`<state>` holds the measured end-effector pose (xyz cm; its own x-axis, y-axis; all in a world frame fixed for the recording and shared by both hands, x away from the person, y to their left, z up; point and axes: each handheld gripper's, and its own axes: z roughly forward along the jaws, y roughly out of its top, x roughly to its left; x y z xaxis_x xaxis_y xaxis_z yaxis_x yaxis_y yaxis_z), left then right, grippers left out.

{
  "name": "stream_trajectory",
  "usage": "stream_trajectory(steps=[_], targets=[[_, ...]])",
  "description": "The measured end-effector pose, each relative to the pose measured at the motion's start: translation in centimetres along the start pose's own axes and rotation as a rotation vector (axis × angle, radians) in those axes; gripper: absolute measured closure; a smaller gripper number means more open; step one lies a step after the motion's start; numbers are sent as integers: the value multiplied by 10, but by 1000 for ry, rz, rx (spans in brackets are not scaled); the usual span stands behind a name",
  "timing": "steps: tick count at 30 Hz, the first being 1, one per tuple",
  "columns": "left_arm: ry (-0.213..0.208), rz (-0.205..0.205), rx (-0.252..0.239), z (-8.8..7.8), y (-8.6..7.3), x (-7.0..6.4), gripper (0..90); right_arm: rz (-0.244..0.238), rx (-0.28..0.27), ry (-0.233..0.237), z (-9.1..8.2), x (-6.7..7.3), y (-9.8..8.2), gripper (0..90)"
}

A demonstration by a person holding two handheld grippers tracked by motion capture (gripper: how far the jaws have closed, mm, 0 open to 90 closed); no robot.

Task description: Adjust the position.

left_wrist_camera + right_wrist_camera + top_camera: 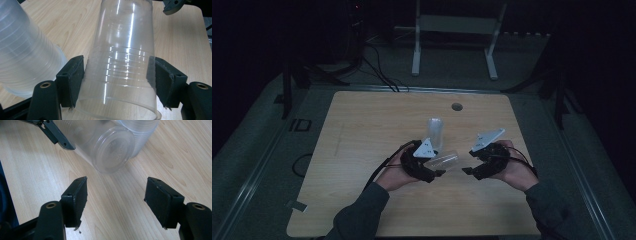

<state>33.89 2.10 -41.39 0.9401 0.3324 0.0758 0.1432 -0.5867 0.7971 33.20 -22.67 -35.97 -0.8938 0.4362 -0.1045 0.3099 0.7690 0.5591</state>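
A clear plastic cup (446,160) lies on its side between my two grippers, just above the wooden table (362,130). My left gripper (438,169) is shut on this cup (120,65) near its rim, both pads pressing its ribbed wall. The cup's round bottom (113,148) faces my right gripper (116,197), which stands open a short way off with nothing between its pads. A stack of clear cups (435,131) stands upside down on the table just behind, seen at the left in the left gripper view (22,50).
A round hole (456,106) sits in the tabletop at the far edge. Behind the table, a white frame (457,35) and cables (377,70) are on the dark floor. Bare wood lies to the left and in front of the hands.
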Motion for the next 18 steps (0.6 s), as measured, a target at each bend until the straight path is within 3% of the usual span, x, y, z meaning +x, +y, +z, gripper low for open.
stream_trajectory(steps=[18], targets=[[-16, 27, 24, 2, 2, -3, 311, -47, 52, 18, 2, 3, 5, 343]])
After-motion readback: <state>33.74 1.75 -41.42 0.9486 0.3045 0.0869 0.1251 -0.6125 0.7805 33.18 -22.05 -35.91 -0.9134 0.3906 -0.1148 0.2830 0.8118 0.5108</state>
